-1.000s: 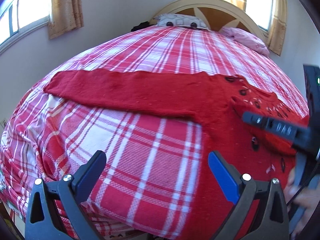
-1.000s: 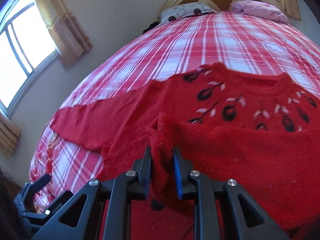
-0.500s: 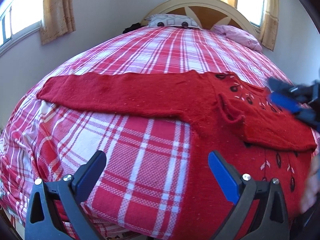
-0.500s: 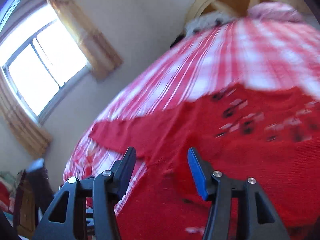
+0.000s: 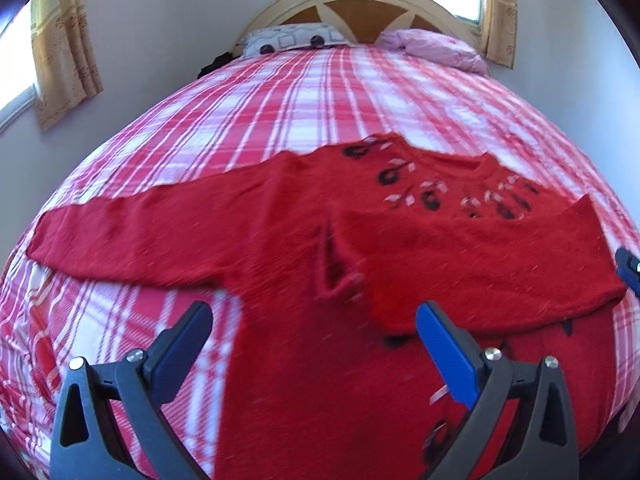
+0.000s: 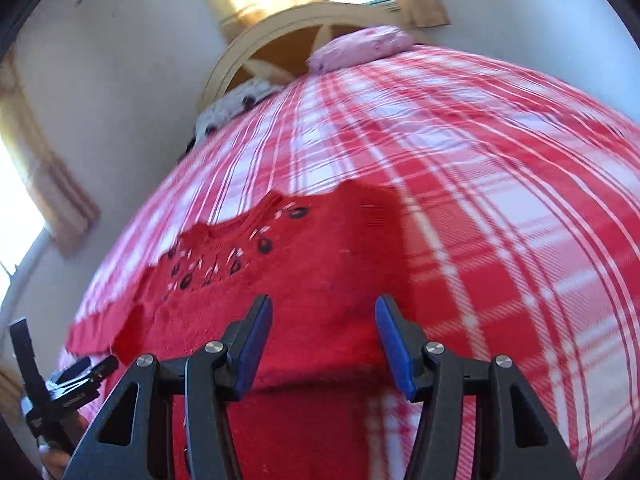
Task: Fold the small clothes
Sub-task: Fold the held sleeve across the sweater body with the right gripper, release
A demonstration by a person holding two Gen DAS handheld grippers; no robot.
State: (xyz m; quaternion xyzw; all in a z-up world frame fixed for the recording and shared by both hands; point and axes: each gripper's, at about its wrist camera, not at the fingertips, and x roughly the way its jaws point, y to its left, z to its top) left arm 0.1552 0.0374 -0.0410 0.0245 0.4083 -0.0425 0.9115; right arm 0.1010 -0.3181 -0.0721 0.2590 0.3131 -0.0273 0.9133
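Observation:
A red knit sweater (image 5: 304, 248) with black and white flower marks lies on the plaid bed. Its left sleeve (image 5: 132, 232) stretches flat to the left. Its right sleeve (image 5: 480, 264) is folded across the chest. My left gripper (image 5: 316, 344) is open and empty above the sweater's lower body. My right gripper (image 6: 324, 340) is open and empty above the sweater's right side (image 6: 320, 264). The right gripper's tip shows at the right edge of the left wrist view (image 5: 630, 270), and the left gripper shows at the lower left of the right wrist view (image 6: 60, 392).
The bed has a red and white plaid cover (image 5: 320, 100). A patterned pillow (image 5: 292, 40) and a pink pillow (image 5: 432, 48) lie by the wooden headboard (image 5: 360, 4). Curtained windows are on the left wall (image 5: 60, 52) and behind the headboard.
My right gripper let go of the folded sleeve, opened and swung over to the sweater's right side. My left gripper moved right, from above the bedcover to above the sweater's body.

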